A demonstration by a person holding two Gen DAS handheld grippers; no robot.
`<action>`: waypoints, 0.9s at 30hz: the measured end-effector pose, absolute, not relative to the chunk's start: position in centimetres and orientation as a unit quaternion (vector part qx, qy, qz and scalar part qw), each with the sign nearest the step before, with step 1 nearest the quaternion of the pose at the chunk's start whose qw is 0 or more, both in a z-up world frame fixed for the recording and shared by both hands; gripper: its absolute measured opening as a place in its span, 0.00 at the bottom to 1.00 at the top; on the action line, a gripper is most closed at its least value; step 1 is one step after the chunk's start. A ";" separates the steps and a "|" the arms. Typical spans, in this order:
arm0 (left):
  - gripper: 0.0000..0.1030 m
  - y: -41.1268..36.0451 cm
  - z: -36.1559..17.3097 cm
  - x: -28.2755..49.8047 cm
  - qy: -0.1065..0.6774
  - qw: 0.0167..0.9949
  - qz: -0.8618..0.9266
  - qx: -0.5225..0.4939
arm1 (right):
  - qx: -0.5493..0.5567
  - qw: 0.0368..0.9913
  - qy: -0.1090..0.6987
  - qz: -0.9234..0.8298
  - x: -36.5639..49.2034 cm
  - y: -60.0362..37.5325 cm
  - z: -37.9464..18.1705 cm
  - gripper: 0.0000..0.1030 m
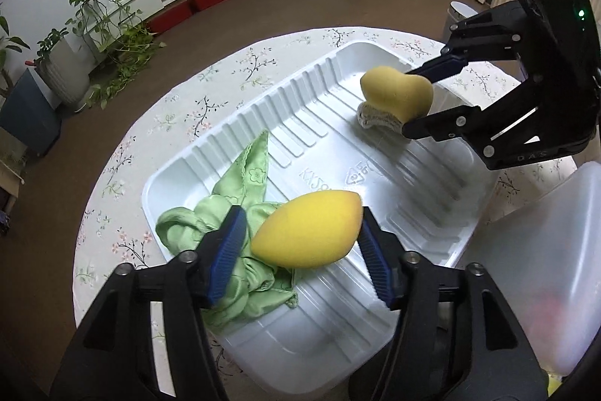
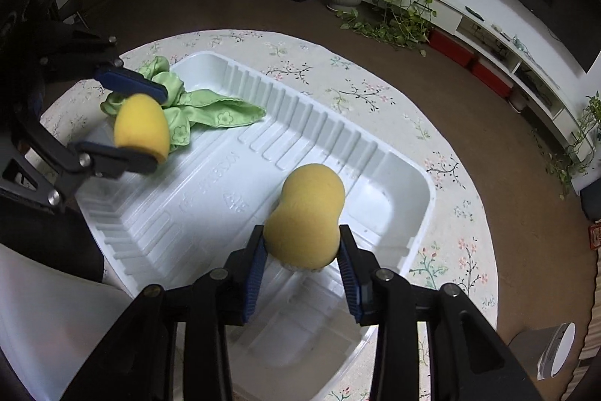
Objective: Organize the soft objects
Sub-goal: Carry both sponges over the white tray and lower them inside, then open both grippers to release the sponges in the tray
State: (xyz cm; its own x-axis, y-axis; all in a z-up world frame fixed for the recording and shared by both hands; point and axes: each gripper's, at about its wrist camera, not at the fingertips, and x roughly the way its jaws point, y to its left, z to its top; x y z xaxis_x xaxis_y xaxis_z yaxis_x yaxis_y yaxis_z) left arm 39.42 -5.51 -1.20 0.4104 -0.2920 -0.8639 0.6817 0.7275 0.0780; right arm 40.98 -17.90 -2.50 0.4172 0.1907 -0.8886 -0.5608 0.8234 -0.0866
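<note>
A white ribbed plastic tray [image 1: 338,307] [image 2: 394,198] sits on the round table. In one end lies a crumpled green cloth [image 1: 248,175] [image 2: 221,113]. A yellow egg-shaped sponge [image 1: 308,228] [image 2: 141,126] rests on the cloth between the blue pads of my left gripper [image 1: 302,217] [image 2: 156,126]; a sliver of cloth shows between the left pad and the sponge, so the jaws stand open. At the tray's other end a yellow gourd-shaped sponge [image 2: 304,213] [image 1: 394,93] with a white scrub base stands on the tray floor. My right gripper [image 2: 301,232] [image 1: 410,100] touches both its sides.
The table wears a floral cloth [image 1: 225,74] [image 2: 450,175] and the tray fills most of it. A translucent white container [image 1: 544,269] [image 2: 37,307] stands just beside the tray. Potted plants and a low white TV bench line the brown floor beyond.
</note>
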 end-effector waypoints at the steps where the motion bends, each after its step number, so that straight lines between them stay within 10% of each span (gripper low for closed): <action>1: 0.58 -5.5 -1.2 39.4 0.453 0.812 -0.297 0.218 | -0.191 0.820 0.488 0.229 41.0 -17.8 -2.5 0.44; 14: 0.74 -5.6 -1.5 39.7 0.457 0.814 -0.287 0.213 | -0.200 0.823 0.485 0.218 40.8 -17.4 -3.1 0.44; 27: 0.91 -4.3 -0.3 40.0 0.444 0.835 -0.258 0.195 | -0.175 0.847 0.465 0.191 41.2 -19.5 -1.4 0.73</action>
State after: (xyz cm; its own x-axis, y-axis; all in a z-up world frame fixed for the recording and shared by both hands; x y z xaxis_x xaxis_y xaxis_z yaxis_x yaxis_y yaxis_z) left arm 39.98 -4.34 -0.33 0.4721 -0.2573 -0.8432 0.6040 0.7911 0.0968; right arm 41.22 -19.49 -1.39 0.4952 0.1608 -0.8538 -0.4862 0.8658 -0.1189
